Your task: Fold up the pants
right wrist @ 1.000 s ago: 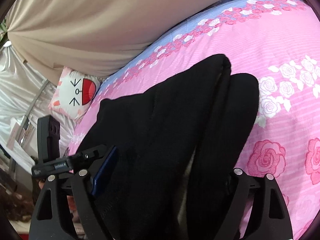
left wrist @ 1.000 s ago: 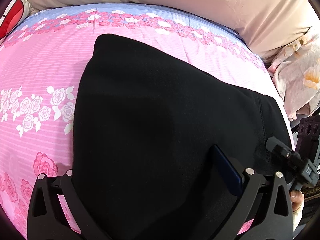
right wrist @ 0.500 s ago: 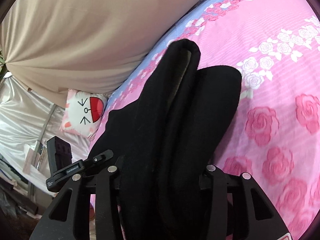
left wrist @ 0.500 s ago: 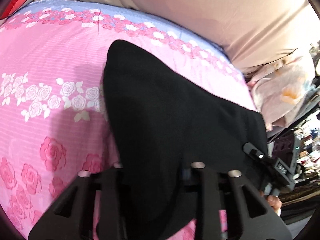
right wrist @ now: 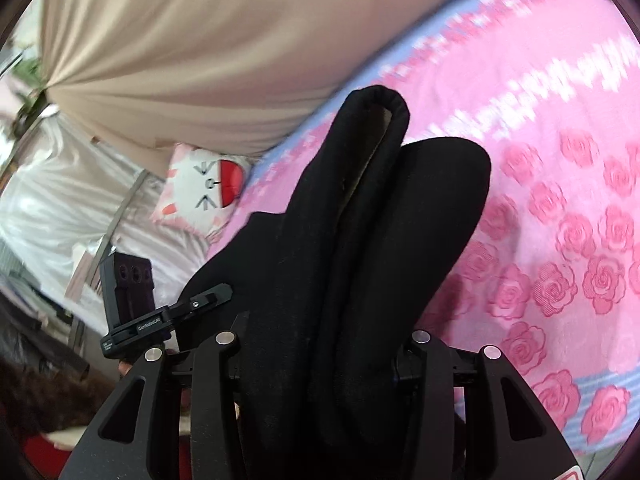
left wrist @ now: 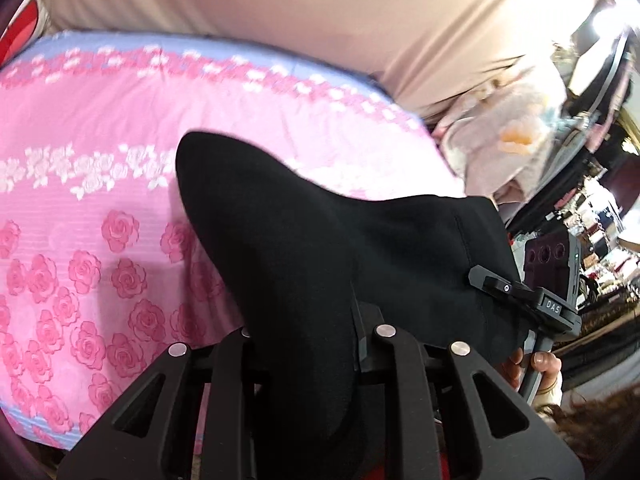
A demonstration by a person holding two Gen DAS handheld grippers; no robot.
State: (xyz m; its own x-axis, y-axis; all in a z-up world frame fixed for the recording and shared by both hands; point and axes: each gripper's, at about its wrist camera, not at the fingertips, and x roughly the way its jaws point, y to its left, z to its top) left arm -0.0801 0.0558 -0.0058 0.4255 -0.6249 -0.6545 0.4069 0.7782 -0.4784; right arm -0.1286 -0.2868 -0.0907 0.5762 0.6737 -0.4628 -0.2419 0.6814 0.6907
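The black pants point(left wrist: 320, 248) hang lifted over the pink rose-print bed sheet point(left wrist: 100, 184). My left gripper point(left wrist: 312, 336) is shut on one edge of the pants, cloth bunched between its jaws. My right gripper point(right wrist: 320, 344) is shut on the other edge of the pants point(right wrist: 360, 240), which drape ahead in two thick folds. The right gripper also shows in the left wrist view point(left wrist: 520, 296), and the left gripper shows in the right wrist view point(right wrist: 168, 312). Both pairs of fingertips are hidden by cloth.
A beige curtain point(left wrist: 320, 20) hangs behind the bed. A white cartoon-face cushion point(right wrist: 204, 192) lies at the bed's left end. A floral pillow point(left wrist: 512, 152) lies at the right end. The sheet's blue front edge point(right wrist: 600, 384) is close below.
Both grippers have closed on the pants' edge and lifted it off the bed, drawing back toward the front edge. The cloth now hangs bunched rather than lying flat.
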